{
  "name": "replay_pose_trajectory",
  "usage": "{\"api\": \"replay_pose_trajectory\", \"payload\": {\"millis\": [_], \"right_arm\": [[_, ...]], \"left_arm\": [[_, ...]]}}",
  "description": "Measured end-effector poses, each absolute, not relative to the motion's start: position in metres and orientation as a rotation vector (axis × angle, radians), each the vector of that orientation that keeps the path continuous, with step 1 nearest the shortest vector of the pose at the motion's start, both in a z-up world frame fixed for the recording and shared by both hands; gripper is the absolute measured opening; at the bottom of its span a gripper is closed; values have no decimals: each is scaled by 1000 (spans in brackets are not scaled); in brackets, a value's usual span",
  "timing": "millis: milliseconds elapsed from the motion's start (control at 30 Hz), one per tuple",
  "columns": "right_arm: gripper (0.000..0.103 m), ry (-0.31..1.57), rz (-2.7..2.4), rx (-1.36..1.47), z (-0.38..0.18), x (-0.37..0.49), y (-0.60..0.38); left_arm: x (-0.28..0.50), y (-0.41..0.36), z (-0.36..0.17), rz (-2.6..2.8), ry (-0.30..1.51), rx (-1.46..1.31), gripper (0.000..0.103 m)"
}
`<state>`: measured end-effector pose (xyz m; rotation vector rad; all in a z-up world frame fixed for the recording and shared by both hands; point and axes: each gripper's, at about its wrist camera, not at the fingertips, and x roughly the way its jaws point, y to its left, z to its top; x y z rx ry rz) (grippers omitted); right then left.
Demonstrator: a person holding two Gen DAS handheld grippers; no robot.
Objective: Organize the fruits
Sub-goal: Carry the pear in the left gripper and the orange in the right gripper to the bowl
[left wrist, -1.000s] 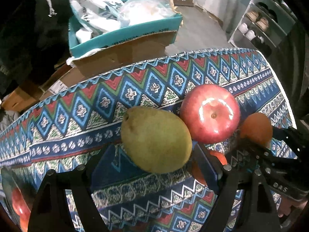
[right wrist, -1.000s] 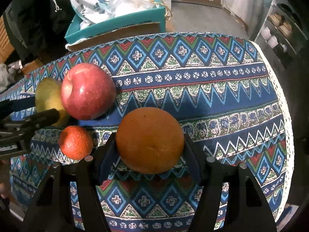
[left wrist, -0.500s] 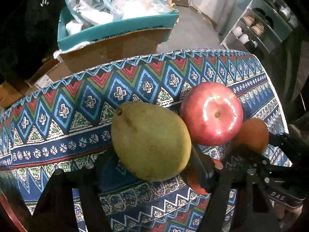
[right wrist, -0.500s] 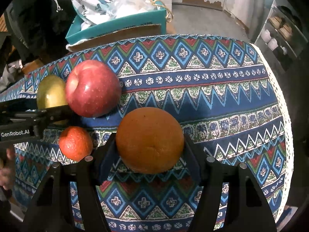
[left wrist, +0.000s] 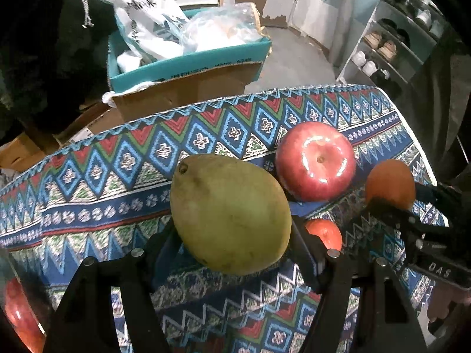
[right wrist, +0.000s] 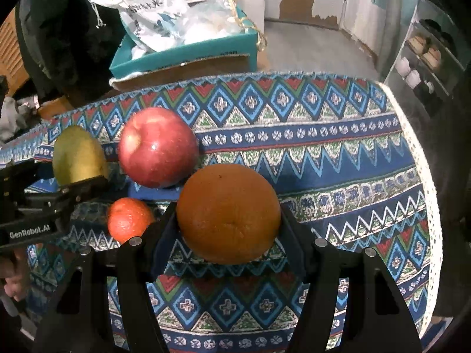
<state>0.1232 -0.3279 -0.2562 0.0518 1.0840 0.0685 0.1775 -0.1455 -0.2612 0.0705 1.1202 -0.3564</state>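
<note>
The red apple [right wrist: 158,147] on the patterned tablecloth [right wrist: 338,153] serves as the landmark.

In the left wrist view, at the far left edge, part of another red fruit [left wrist: 20,314] shows, well apart from the apple. Next comes the green pear [left wrist: 229,214], just left of the apple and nearer the camera. It sits between the two fingers of the left gripper [left wrist: 232,244], whose pads press on its left and right flanks, so the gripper is clamped on the pear. The pear's stem end points up and to the left, and its lower part appears to stand clear of the cloth. Below the apple and to its right, a small tangerine [left wrist: 325,232] lies on the cloth, partly hidden behind the left gripper's right finger.

In the right wrist view, the pear [right wrist: 78,156] shows left of the apple, with a black finger across its lower part. The tangerine [right wrist: 128,219] lies just below the apple. Right of the apple and nearer the camera is the orange [right wrist: 228,213], set between the fingers of the right gripper [right wrist: 228,235]; both pads bear on its sides, so this gripper is closed on the orange. Whether the orange touches the apple cannot be told.

Behind the apple, beyond the table edge, a teal cardboard box [right wrist: 188,53] holds white bags.
</note>
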Motion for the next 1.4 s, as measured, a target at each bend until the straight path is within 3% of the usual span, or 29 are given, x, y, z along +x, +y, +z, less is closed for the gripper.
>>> {"api": "replay_pose_trajectory", "payload": {"millis": [900, 1400], "right_arm": [[66, 874, 166, 14, -134, 79, -275], [66, 812, 273, -39, -100, 47, -226]], "left_arm": [[95, -84, -149, -315, 928, 77, 72], [57, -45, -110, -302, 883, 59, 72]]}}
